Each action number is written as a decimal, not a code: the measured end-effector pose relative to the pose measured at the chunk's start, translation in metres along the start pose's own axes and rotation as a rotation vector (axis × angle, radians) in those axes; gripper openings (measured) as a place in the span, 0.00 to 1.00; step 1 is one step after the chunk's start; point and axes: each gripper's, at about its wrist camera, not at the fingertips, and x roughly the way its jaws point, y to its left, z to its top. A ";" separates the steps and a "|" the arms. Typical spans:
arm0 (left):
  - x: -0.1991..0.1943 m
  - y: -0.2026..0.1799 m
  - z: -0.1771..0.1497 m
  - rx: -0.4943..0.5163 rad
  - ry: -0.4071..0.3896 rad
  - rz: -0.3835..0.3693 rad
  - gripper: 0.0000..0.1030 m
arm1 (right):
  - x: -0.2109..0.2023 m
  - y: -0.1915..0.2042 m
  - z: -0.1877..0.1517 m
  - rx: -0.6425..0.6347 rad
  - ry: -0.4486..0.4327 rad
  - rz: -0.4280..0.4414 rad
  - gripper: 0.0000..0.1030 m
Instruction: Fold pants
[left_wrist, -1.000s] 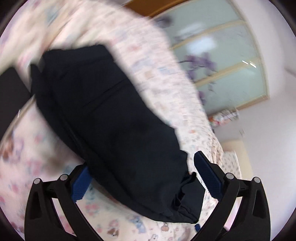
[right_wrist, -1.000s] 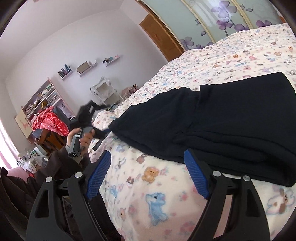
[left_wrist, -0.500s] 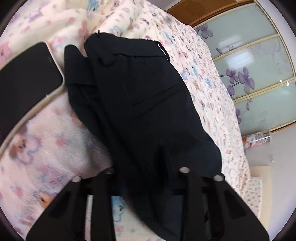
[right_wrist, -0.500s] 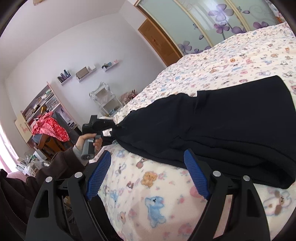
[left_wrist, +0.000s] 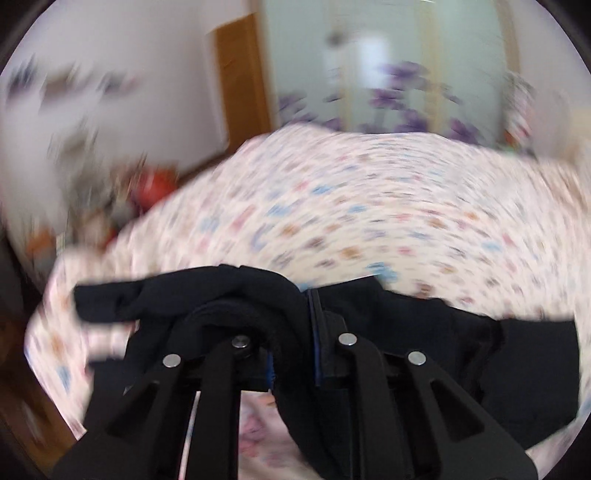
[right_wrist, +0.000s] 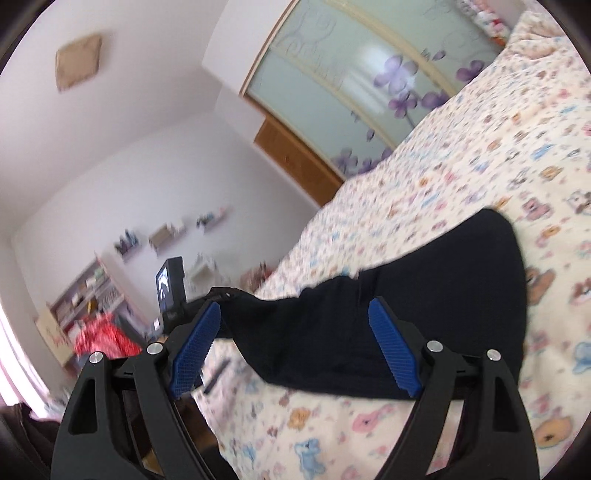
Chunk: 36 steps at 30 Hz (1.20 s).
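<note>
While the left tool (left_wrist: 308, 325) clamps one end of the black pants (right_wrist: 406, 306), the garment lies on the bed (right_wrist: 480, 147) near its edge. The right tool (right_wrist: 295, 347) hovers wide, holding nothing. Step in hand: carrying the fold over. Next move likely requires laying the gripped end squarely on the far portion.

Plain black pants (right_wrist: 424, 306) lie on a cream bed (right_wrist: 498, 155) cover printed with small pink, blue and orange cartoon animals; the right tool (right_wrist: 295, 347) is black with ribbed blue pads (right_wrist: 393, 354)
</note>
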 end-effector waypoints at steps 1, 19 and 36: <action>-0.009 -0.032 0.002 0.090 -0.039 -0.008 0.13 | -0.003 -0.002 0.002 0.009 -0.017 0.000 0.82; -0.048 -0.264 -0.169 0.959 -0.134 -0.300 0.11 | -0.048 -0.049 0.030 0.158 -0.205 -0.123 0.85; -0.077 -0.124 -0.159 0.176 -0.358 -0.450 0.97 | 0.001 -0.045 0.005 0.214 0.204 -0.144 0.78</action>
